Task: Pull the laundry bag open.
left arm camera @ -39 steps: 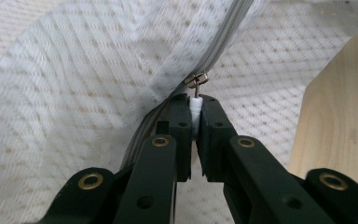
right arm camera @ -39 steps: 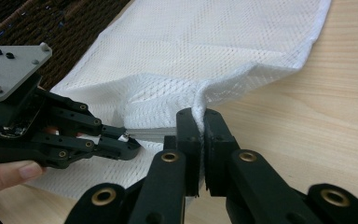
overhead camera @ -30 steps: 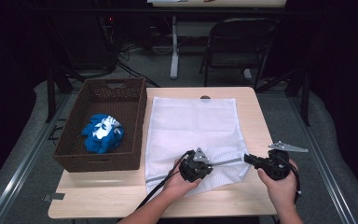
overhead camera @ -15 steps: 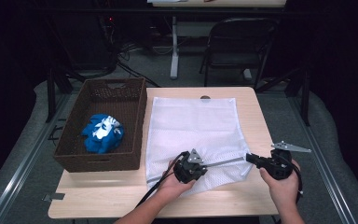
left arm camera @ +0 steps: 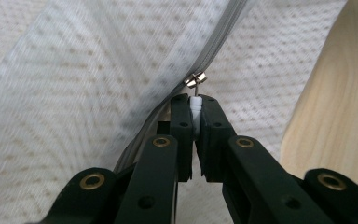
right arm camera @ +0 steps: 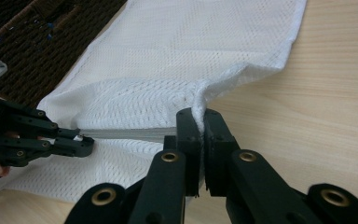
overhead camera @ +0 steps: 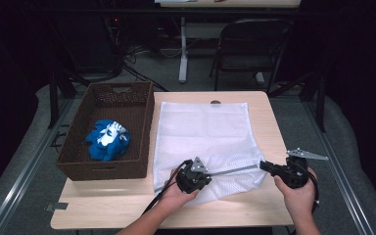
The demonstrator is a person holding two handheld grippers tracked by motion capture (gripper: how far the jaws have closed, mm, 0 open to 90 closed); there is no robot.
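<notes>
High view: the wooden table carries, on its left, a brown wicker basket with a crumpled blue cloth in it, and beside it to the right a white mesh laundry bag laid flat, its zipper edge turned toward me at the near side. The basket sits close to the bag, probably so the cloth can go in once the mouth is open. My right gripper stands at the bag's near right corner; my left gripper is further left, along the grey zipper stretched between them.

Right gripper view: my jaws are pressed together on a raised fold of mesh at the corner, which I judge anchors the bag so the zipper line stays taut rather than bunching.

Left gripper view: my jaws pinch the small white zipper pull, its metal slider just beyond the tips. Gripping the tab itself lets a level drag along the teeth run the slider, opening the bag.
</notes>
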